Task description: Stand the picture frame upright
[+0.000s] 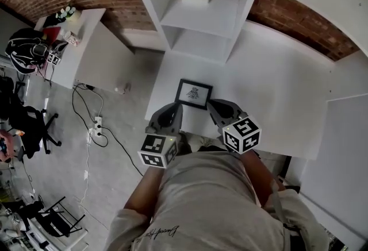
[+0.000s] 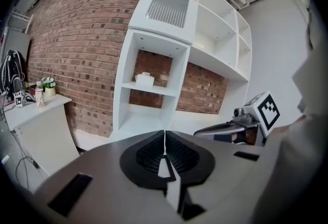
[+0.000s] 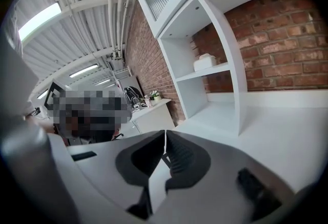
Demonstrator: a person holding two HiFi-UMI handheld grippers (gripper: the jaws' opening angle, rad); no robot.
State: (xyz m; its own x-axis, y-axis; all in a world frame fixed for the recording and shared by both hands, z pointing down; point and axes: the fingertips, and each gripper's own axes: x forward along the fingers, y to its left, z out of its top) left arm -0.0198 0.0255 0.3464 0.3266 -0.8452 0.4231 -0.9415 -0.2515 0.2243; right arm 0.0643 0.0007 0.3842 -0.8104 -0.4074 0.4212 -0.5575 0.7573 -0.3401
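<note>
Though empty, L/R fingers (image 2: 146, 154) (image 3: 182, 159) together.

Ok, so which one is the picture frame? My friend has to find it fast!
Find the white shelf unit against the brick wall, then the white table in front of it. The picture frame lies flat near the table's front edge. It is the only black-edged rectangle on that white top, with a small dark drawing inside.

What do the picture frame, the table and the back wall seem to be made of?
The picture frame: black matt border, perhaps wood or plastic. The table: smooth white, probably laminated board. The back wall: bare red brick, mortar joints visible.
</note>
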